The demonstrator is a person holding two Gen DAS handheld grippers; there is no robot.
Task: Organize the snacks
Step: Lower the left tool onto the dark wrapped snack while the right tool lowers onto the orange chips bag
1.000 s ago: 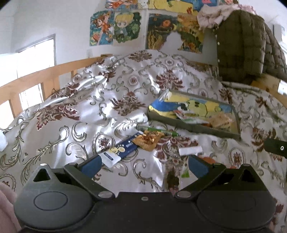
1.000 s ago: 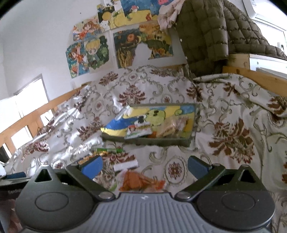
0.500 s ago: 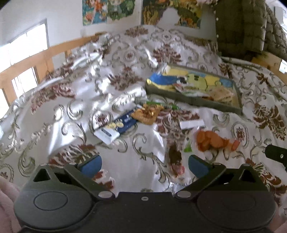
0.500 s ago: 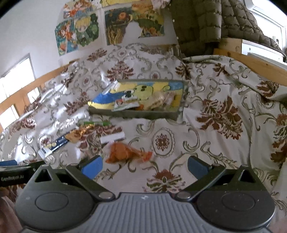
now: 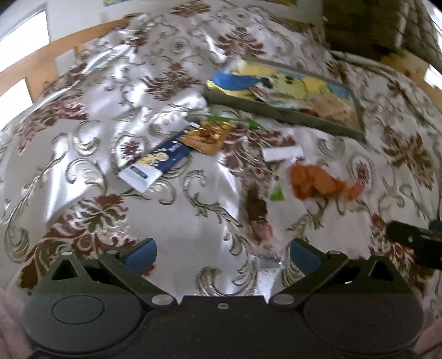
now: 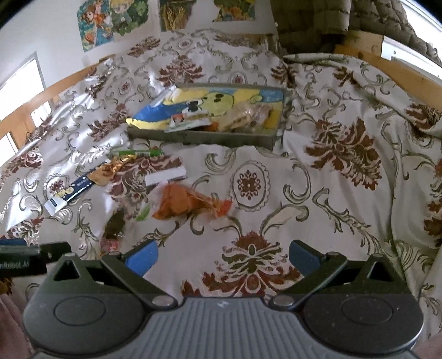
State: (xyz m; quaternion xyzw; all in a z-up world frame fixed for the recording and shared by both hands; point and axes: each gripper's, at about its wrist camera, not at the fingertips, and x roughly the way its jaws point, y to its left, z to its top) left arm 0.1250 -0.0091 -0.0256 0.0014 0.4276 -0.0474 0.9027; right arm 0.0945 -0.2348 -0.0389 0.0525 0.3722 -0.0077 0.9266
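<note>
Loose snacks lie on a patterned bedspread in front of a shallow grey tray [image 5: 279, 113] [image 6: 199, 137] that holds several packets. An orange snack bag [image 5: 317, 181] [image 6: 185, 201], a white bar [image 5: 281, 153] [image 6: 165, 176], a blue-and-white packet [image 5: 157, 163] [image 6: 70, 193], a gold wrapper [image 5: 207, 136] [image 6: 113, 169], a green stick [image 5: 229, 118] [image 6: 136, 152] and a dark packet [image 5: 257, 210] [image 6: 114, 223] are spread out. My left gripper [image 5: 222, 254] is open, hovering over the bedspread just short of the dark packet. My right gripper [image 6: 222, 255] is open, below and right of the orange bag.
A wooden bed rail [image 5: 33, 63] [image 6: 25, 121] runs along the left. A quilted olive jacket [image 6: 317, 19] hangs at the back right beside a wooden ledge [image 6: 392, 63]. Cartoon posters [image 6: 110, 19] cover the wall. Bedspread folds [image 6: 359, 138] rise at the right.
Both grippers have tilted down and moved forward over the bed; the snacks now sit higher and nearer in each view. Both jaws stayed open.
</note>
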